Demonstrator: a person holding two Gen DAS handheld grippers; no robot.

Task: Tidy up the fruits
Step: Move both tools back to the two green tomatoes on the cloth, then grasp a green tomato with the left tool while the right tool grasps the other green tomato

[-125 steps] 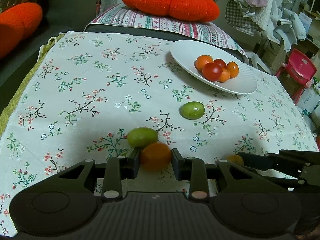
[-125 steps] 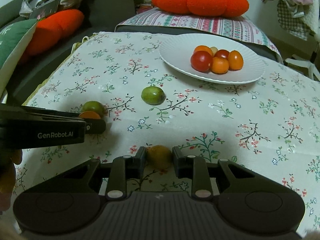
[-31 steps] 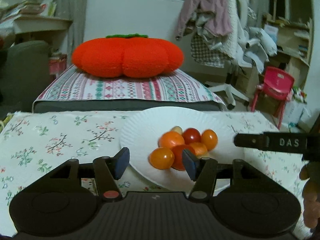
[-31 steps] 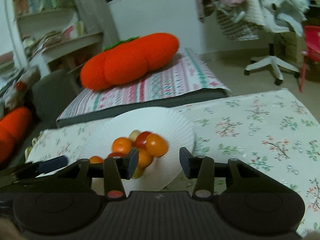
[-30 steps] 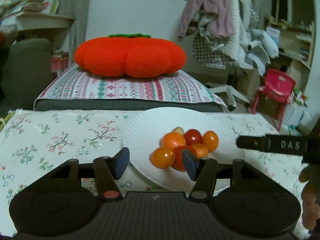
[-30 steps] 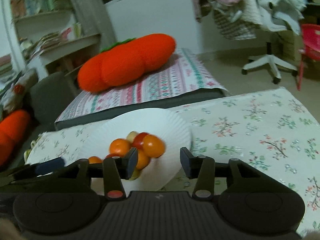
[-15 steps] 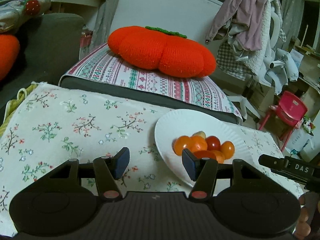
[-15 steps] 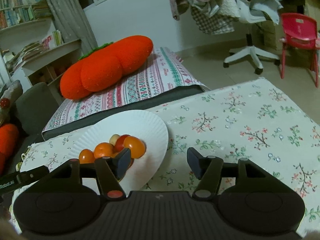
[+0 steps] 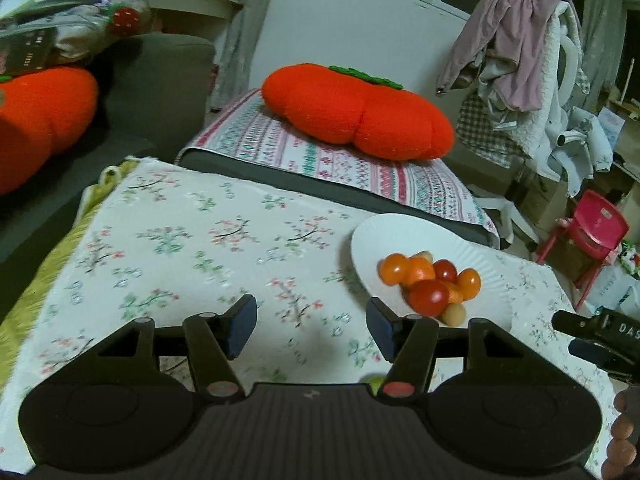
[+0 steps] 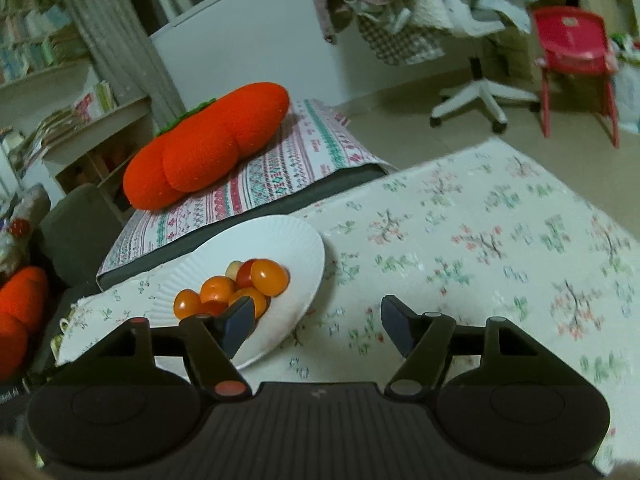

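A white paper plate (image 9: 432, 236) sits on the floral tablecloth, holding a pile of orange and red cherry tomatoes (image 9: 428, 284). My left gripper (image 9: 310, 328) hovers over bare cloth to the left of the plate, its jaws opening with nothing between them. A small green fruit (image 9: 375, 382) peeks out just under its right finger. In the right wrist view the plate (image 10: 280, 240) and tomatoes (image 10: 236, 284) lie ahead to the left. My right gripper (image 10: 316, 324) is beside the plate's near right edge, jaws opening and empty.
An orange pumpkin cushion (image 9: 356, 112) lies on a striped pad beyond the table. A grey sofa with another orange cushion (image 9: 40, 120) stands to the left. A red chair (image 10: 572, 44) and a clothes-covered office chair stand to the right. The right gripper's tip (image 9: 596, 330) shows at the left view's right edge.
Both grippers carried a fruit from the cloth earlier. Over the last second both drew back from the plate, the left swinging leftward, and the right jaws spread wider.
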